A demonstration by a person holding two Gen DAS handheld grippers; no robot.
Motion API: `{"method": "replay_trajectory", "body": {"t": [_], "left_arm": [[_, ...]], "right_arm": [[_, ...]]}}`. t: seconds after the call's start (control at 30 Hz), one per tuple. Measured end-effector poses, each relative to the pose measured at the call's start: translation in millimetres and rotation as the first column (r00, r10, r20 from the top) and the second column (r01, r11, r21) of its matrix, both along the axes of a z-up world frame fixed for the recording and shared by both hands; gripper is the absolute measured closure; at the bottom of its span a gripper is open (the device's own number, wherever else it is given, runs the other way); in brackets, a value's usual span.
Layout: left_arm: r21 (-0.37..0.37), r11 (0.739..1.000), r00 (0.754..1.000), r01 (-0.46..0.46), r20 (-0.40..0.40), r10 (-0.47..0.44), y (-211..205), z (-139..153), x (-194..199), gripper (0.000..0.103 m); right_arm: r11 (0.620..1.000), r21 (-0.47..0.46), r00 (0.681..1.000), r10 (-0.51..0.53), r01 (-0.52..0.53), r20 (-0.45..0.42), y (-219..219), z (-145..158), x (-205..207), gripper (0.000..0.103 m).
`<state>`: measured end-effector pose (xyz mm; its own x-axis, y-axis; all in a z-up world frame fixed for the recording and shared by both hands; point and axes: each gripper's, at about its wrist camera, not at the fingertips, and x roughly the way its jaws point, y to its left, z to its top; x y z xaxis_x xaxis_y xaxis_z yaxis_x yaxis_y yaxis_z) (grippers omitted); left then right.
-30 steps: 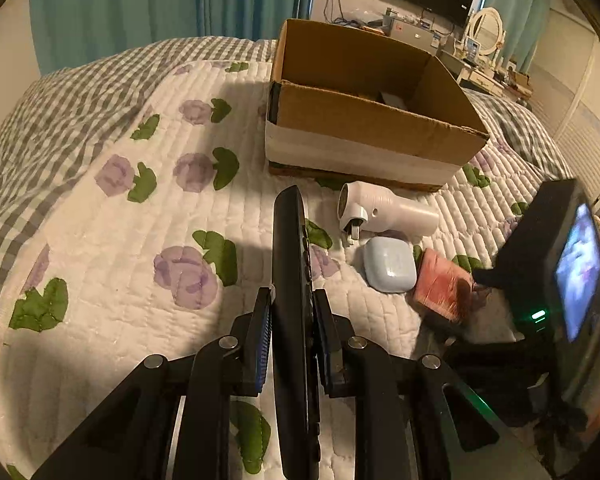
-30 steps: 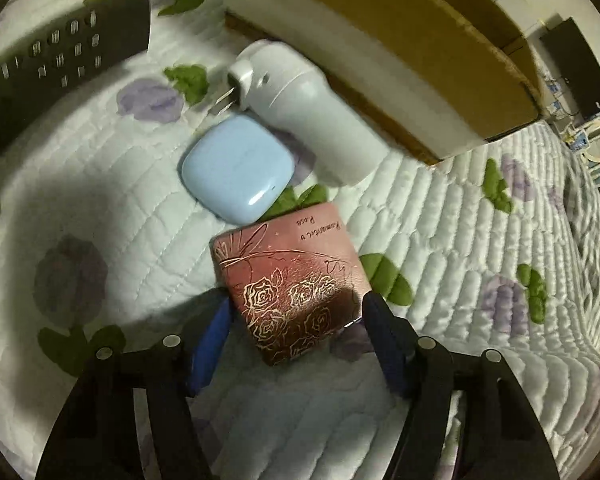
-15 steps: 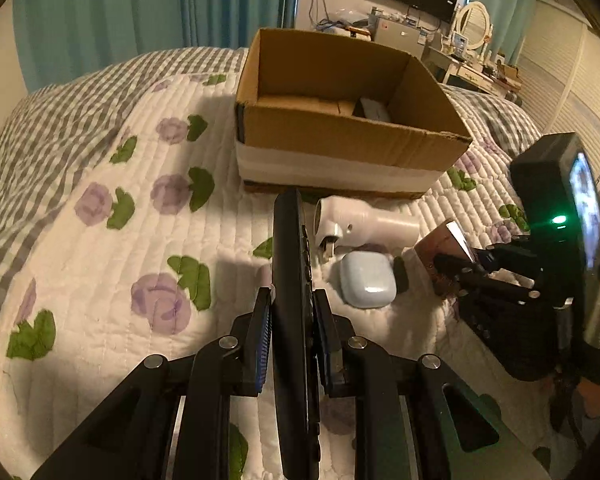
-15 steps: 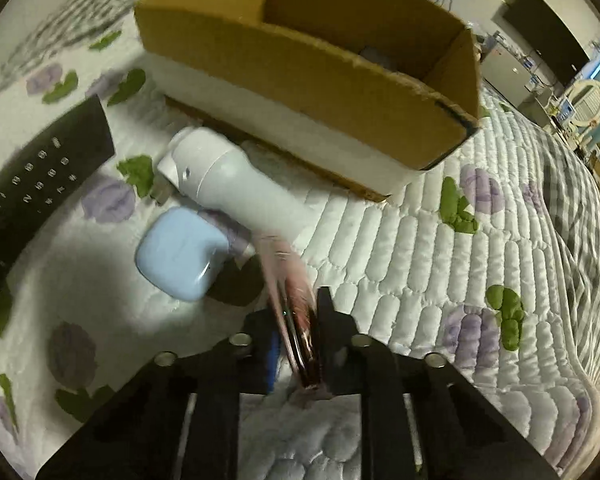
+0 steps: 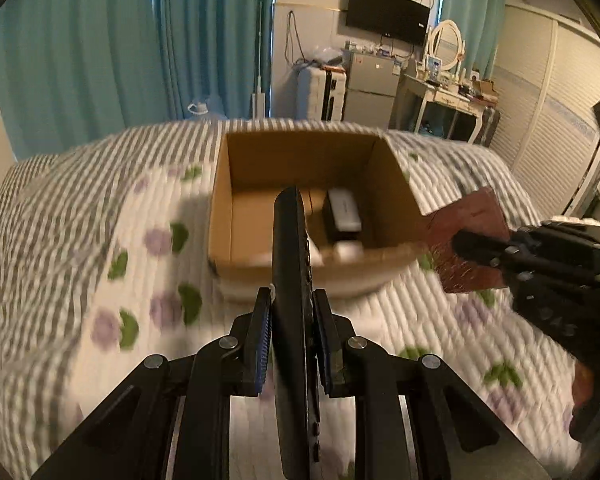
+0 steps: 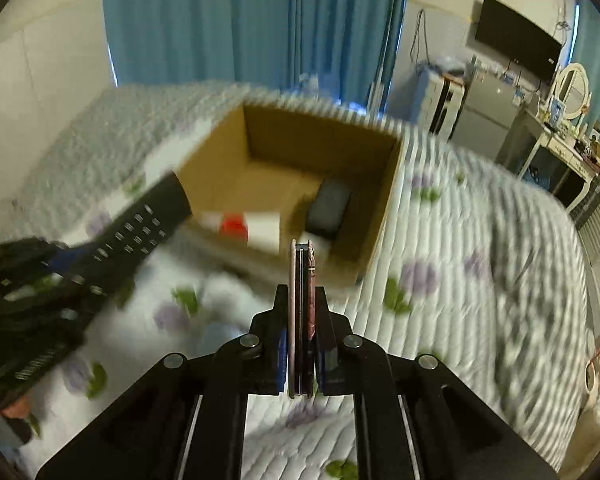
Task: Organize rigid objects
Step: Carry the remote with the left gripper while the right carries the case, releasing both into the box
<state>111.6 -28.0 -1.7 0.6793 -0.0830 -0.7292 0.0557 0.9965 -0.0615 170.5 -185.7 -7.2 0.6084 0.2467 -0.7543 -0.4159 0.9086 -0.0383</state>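
My left gripper (image 5: pixel 292 316) is shut on a black remote control (image 5: pixel 290 280), held edge-up above the bed with its tip over the near wall of the open cardboard box (image 5: pixel 256 160). My right gripper (image 6: pixel 300 320) is shut on a flat reddish case with a rose pattern (image 6: pixel 300 300), held edge-up just short of the box (image 6: pixel 220 160). The case also shows in the left wrist view (image 5: pixel 472 236), to the right of the box. The remote also shows in the right wrist view (image 6: pixel 140 224), at the left. A dark grey block (image 5: pixel 342 212) and a white object with a red patch (image 6: pixel 240 226) lie inside the box.
The box stands on a quilted bedspread (image 5: pixel 100 260) with purple flowers and a grey checked border. Teal curtains (image 5: pixel 100 60), a wall TV (image 5: pixel 388 14), a small fridge (image 5: pixel 370 92) and a dressing table (image 5: pixel 444 92) are behind the bed.
Both grippers have risen from the bedspread and moved toward the box. The right gripper closed on the reddish case and lifted it. The white plug device and blue earbud case are out of view.
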Motion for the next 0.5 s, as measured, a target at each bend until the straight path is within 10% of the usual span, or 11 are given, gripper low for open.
{"method": "replay_trajectory", "body": {"t": [0.2, 0.5], "left_arm": [[-0.026, 1.000, 1.000, -0.011, 0.009, 0.012, 0, 18, 60, 0.083], [-0.008, 0.998, 0.998, -0.061, -0.023, 0.061, 4, -21, 148, 0.083]], "right_arm": [[1.000, 0.029, 0.997, -0.007, 0.005, 0.080, 5, 47, 38, 0.094], [0.999, 0.048, 0.998, -0.004, 0.001, 0.065, 11, 32, 99, 0.094]]}}
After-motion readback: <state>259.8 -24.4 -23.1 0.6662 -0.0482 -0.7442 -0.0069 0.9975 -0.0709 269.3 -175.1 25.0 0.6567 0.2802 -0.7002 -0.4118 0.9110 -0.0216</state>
